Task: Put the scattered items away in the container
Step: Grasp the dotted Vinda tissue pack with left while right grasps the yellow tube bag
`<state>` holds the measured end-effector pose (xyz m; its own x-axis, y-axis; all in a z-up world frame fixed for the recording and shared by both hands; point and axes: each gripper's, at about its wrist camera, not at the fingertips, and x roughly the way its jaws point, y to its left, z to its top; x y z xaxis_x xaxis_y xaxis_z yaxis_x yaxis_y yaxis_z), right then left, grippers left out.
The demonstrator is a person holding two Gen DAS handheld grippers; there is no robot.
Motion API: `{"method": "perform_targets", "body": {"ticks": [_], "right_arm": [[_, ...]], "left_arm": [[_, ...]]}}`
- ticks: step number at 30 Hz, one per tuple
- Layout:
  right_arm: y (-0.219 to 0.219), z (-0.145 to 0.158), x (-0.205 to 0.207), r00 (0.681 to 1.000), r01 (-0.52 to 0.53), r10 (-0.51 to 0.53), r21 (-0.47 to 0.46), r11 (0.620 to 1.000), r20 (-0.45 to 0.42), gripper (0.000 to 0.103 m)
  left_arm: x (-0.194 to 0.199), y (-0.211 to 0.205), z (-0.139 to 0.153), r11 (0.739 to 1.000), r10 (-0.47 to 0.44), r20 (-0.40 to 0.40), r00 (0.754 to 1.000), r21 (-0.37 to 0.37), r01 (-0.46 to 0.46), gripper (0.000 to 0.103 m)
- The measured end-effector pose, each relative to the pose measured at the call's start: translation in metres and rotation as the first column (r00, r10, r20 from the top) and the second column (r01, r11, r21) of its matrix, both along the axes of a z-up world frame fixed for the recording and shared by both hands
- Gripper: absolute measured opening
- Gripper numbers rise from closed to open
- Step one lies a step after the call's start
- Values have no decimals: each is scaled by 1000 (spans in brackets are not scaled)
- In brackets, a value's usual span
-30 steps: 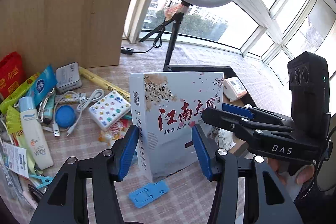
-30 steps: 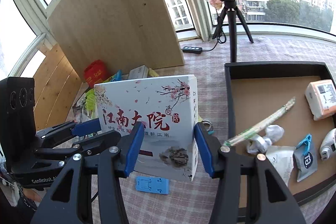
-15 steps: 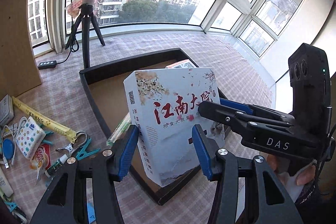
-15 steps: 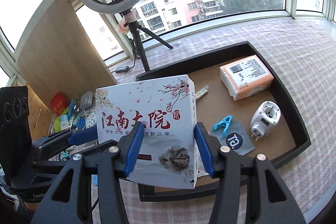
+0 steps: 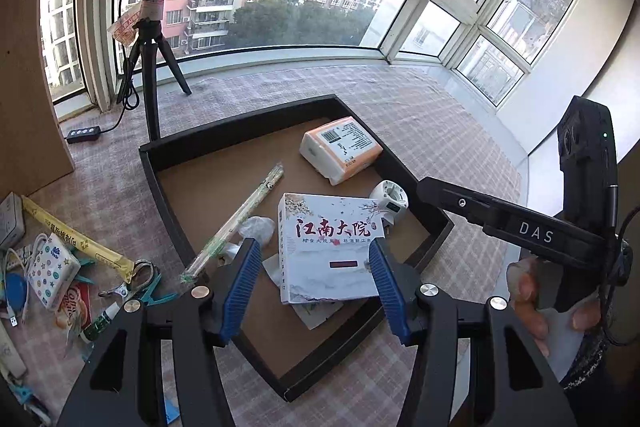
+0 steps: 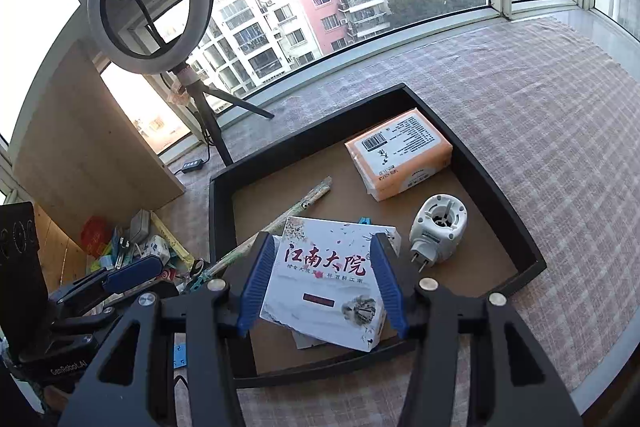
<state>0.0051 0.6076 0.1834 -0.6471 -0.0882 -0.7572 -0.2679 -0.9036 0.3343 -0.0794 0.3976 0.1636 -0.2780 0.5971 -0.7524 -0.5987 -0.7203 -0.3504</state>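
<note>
- White cardboard box with red Chinese lettering (image 5: 330, 251) lies flat inside the black tray with brown floor (image 5: 180, 147), on top of papers, beside the white round plug adapter (image 6: 438, 229).
- My left gripper (image 5: 314, 281) is spread wide, pads off the box.
- My right gripper (image 6: 320, 281) likewise, gripping nothing.

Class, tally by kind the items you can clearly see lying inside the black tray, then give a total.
Printed box: 1
Orange tissue pack: 1
White plug-in device: 1
Long wrapped stick pack: 1
Crumpled white bag: 1
Total: 5; flat pieces under the box are too hidden to count.
</note>
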Motion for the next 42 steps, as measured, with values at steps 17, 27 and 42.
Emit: {"method": "perform_targets", "body": {"ticks": [17,27,42], "right_arm": [[-128,-7,-68,929,-368,361,106,924,75,50],[-205,-25,-142,798,-595,577,77,800,171,50],[-276,-102,-230,621,-734,710,-72,675,332,44]], "left_arm": [[-44,-167,-30,965,190,-42,981,-176,-195,54],[-89,-205,-62,950,103,-25,994,-295,-106,55],[-135,-170,-103,903,-125,26,992,-411,125,57]]}}
